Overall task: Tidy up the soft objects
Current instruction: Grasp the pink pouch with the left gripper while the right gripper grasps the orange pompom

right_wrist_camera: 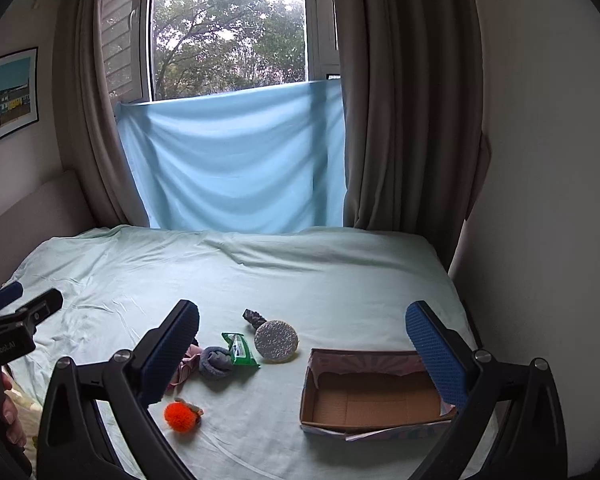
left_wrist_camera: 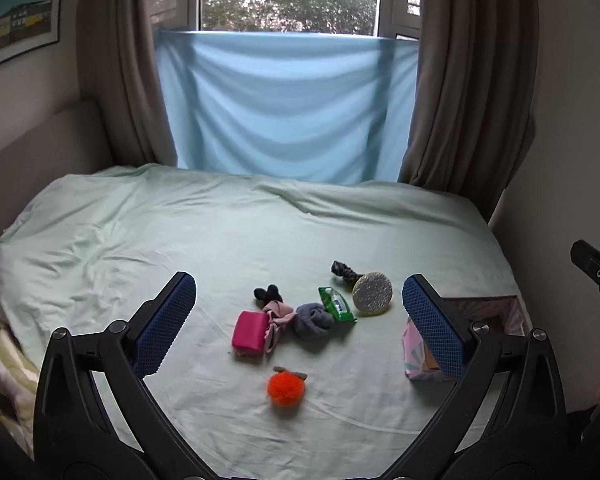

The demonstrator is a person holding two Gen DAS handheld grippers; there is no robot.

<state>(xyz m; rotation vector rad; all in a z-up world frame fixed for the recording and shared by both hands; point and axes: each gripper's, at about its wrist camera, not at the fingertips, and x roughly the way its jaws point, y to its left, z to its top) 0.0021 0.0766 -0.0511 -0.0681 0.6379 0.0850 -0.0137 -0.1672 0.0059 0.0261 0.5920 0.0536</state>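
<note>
Soft objects lie on the pale green bed: a pink sponge, a pink cloth, a grey rolled sock, a green wipes packet, a round glittery sponge, a black scrunchie, a dark patterned item and an orange pompom. An empty cardboard box stands to their right. My left gripper is open above the pile. My right gripper is open above the box's left side.
The bed fills the view. A blue cloth hangs under the window between brown curtains. A padded headboard is at left, a wall at right. A striped blanket lies at the bed's left edge.
</note>
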